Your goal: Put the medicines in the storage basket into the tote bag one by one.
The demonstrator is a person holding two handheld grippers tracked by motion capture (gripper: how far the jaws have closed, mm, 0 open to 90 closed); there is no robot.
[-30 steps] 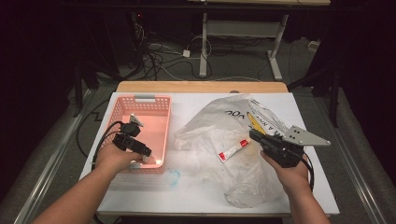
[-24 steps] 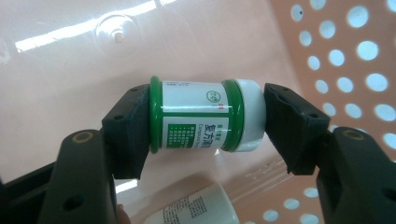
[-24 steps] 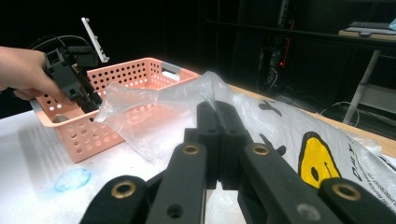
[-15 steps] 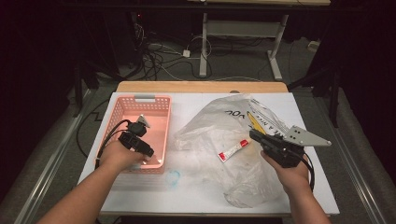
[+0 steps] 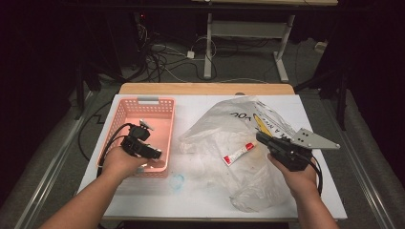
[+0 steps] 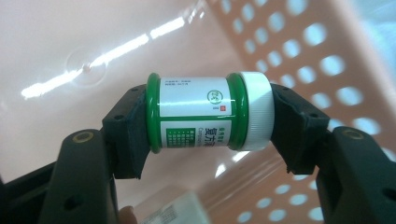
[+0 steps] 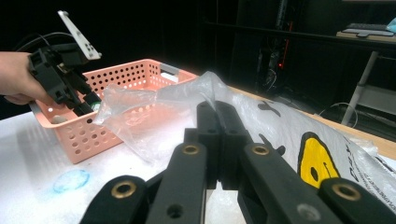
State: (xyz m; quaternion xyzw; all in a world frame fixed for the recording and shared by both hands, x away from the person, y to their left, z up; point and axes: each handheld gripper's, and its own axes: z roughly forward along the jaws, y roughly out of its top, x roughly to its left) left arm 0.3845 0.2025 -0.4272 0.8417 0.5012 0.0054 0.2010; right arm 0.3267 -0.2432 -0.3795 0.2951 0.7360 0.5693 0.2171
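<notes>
Left gripper [image 6: 201,116] pinches a green jar with a white cap [image 6: 208,112] endwise between its pads, held inside the pink basket [image 6: 299,42]. Right gripper [image 7: 219,116], jaws pressed together and holding nothing, rests over the clear plastic bag [image 5: 239,143] on the white table [image 5: 200,195].

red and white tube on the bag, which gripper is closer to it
Right. The right gripper sits just beside the tube; the left gripper is over in the pink basket.

The basket [image 5: 143,107] lies left of the bag [image 5: 248,186] on the table [image 5: 210,202].
</notes>
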